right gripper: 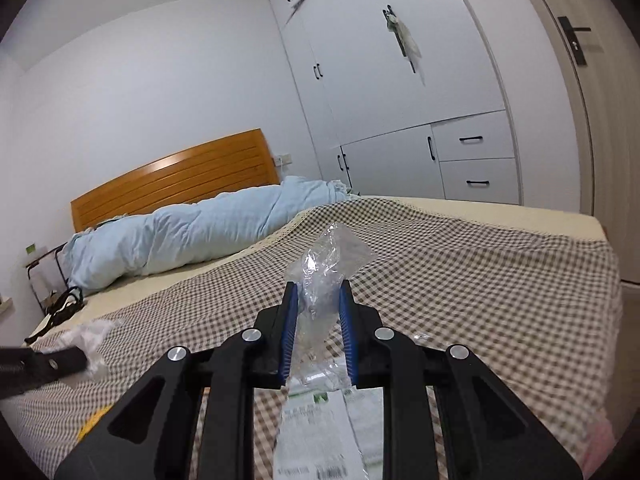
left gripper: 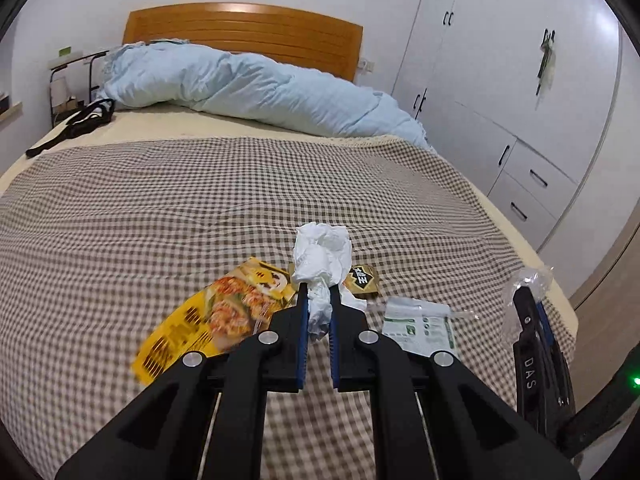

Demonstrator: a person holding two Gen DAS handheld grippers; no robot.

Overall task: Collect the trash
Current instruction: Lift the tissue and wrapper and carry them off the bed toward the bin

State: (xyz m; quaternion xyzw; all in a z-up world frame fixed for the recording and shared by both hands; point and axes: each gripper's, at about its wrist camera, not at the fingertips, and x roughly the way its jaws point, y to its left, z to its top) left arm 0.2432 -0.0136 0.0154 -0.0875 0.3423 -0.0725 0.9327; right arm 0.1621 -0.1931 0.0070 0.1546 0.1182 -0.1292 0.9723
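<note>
My left gripper [left gripper: 319, 285] is shut on a crumpled white tissue [left gripper: 322, 256], lifted above the checked bedspread [left gripper: 160, 208]. Below it lie a yellow food packet [left gripper: 212, 316], a small gold-and-black wrapper [left gripper: 363, 279] and a white-and-green plastic packet [left gripper: 418, 326]. My right gripper [right gripper: 318, 285] is shut on a crumpled clear plastic wrapper [right gripper: 328, 256], held above the bed. The same gripper appears at the right of the left wrist view [left gripper: 534, 300] with the clear wrapper [left gripper: 528, 280]. The white-and-green packet [right gripper: 320, 432] lies under the right gripper. The left gripper's finger [right gripper: 60, 362] and tissue [right gripper: 90, 336] show at far left.
A pale blue duvet [left gripper: 248, 88] is bunched along the wooden headboard [left gripper: 244, 32]. Black straps [left gripper: 80, 120] lie at the bed's far left corner beside a small rack [left gripper: 68, 80]. White wardrobes with drawers [right gripper: 460, 148] line the right wall, and a door [right gripper: 576, 80] stands beyond.
</note>
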